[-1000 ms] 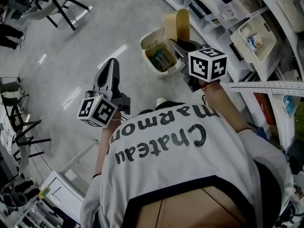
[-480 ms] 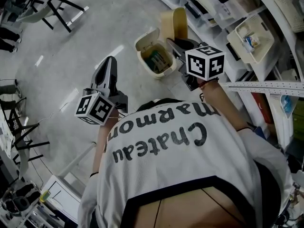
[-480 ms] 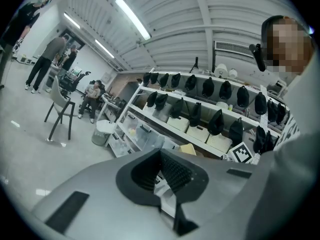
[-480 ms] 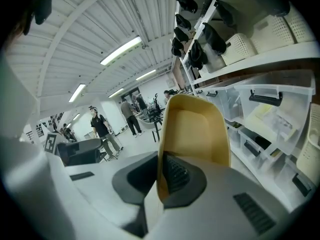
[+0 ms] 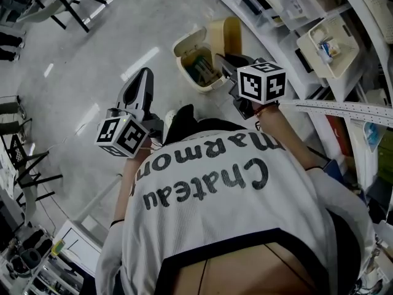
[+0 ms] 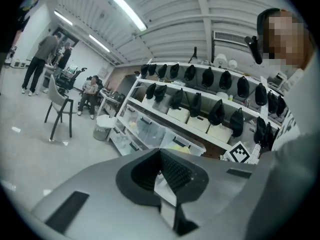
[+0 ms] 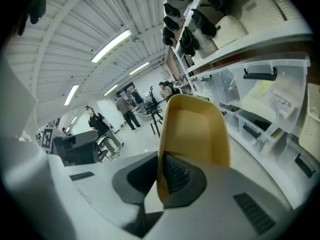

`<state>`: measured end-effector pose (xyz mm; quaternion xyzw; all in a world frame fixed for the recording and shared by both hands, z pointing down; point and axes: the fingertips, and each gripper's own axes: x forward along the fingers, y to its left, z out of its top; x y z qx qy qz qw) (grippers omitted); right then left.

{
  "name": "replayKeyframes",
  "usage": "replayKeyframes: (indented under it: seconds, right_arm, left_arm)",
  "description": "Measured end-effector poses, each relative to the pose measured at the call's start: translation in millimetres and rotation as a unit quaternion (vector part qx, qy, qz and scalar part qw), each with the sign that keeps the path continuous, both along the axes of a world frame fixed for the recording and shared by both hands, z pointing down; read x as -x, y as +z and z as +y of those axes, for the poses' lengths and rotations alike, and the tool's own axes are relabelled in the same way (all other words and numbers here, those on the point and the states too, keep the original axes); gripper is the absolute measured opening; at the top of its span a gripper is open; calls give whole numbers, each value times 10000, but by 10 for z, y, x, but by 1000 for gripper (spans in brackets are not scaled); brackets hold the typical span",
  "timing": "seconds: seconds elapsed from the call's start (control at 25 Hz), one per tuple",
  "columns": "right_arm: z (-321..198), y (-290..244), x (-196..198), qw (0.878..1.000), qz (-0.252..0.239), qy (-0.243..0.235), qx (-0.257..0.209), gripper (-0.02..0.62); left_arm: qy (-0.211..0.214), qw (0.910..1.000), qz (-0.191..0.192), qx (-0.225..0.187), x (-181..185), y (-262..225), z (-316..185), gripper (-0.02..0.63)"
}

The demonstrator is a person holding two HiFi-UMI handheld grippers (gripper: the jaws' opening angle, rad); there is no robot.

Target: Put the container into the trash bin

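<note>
A tan, tray-like container [image 5: 226,32] [image 7: 197,129] stands upright on its edge, and my right gripper [image 5: 224,59] [image 7: 161,171] is shut on its lower rim. It hangs just right of and above the cream trash bin [image 5: 183,47], whose top is open and which holds dark and green litter. My left gripper [image 5: 144,74] [image 6: 161,166] is held out over the grey floor to the left of the bin, jaws together with nothing between them. In the left gripper view neither the bin nor the container shows.
Shelving with clear storage boxes [image 5: 264,5] and a white basket [image 5: 328,45] curves along the right, close behind the bin. A perforated metal rail [image 5: 344,109] juts out at right. Chairs [image 5: 80,5] stand far left. People [image 7: 125,111] are in the background.
The bin, the container and both grippers sit a little higher in the head view. The container has stayed in the right gripper beside the bin's opening. A dark shoe now shows below the bin.
</note>
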<state>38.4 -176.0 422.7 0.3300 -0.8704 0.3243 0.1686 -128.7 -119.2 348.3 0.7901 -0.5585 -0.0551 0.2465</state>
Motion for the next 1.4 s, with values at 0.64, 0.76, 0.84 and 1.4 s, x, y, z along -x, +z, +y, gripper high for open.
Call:
replayKeyframes:
  seconds: [0.64, 0.76, 0.84, 1.4]
  right_arm:
    - [-148, 906, 339, 9903, 441, 186, 1301, 34]
    - [-144, 1091, 397, 9864, 566, 223, 1529, 34]
    - [-142, 1227, 413, 9833, 581, 286, 1703, 34]
    - [-113, 2624, 383, 9443, 1321, 376, 2992, 34]
  left_arm:
    - [426, 9970, 136, 629, 400, 554, -707, 21]
    - [606, 9954, 93, 736, 437, 635, -901, 21]
    - [797, 9935, 0, 818, 402, 721, -1007, 21]
    - [1367, 9746, 176, 1764, 347, 1609, -1230, 21]
